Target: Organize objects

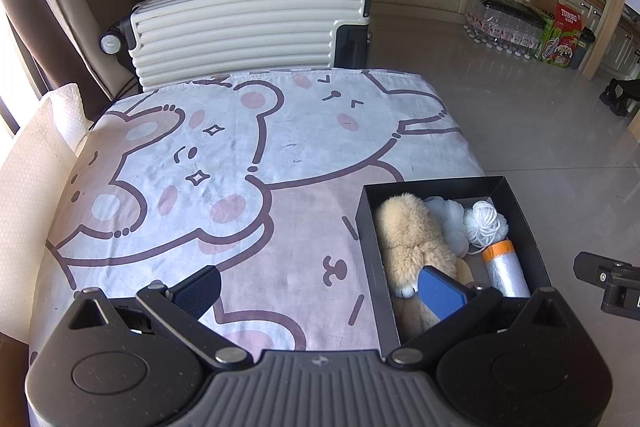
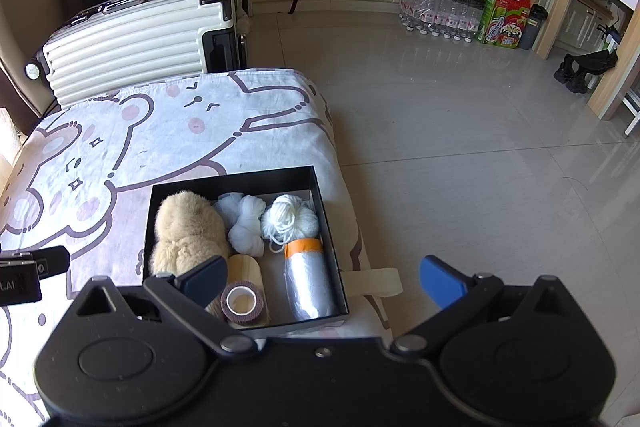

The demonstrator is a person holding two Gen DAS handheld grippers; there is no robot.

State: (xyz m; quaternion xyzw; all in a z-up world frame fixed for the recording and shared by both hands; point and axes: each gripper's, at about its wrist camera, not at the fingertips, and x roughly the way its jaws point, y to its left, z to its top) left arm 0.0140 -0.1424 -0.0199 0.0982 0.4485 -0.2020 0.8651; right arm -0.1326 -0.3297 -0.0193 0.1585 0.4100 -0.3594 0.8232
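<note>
Both grippers, left gripper [image 1: 320, 291] and right gripper [image 2: 322, 281], hover with fingers spread wide, holding nothing. The black box [image 2: 320, 195] sits at the cartoon-print surface's [image 1: 240, 155] right edge, holding a plush toy [image 2: 184, 227], white yarn ball [image 2: 290, 219], tape roll [image 2: 242, 301] and plastic bag roll [image 2: 308, 279].

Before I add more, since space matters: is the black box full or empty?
Nearly full: the black box holds a plush toy, yarn and rolls.

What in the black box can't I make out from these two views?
- Plush toy: near end hidden by the left gripper finger in the left wrist view.
- Tape roll: outside the left wrist view; what lies beneath is unclear.
- Black box: near wall cut off by the right gripper body.
</note>
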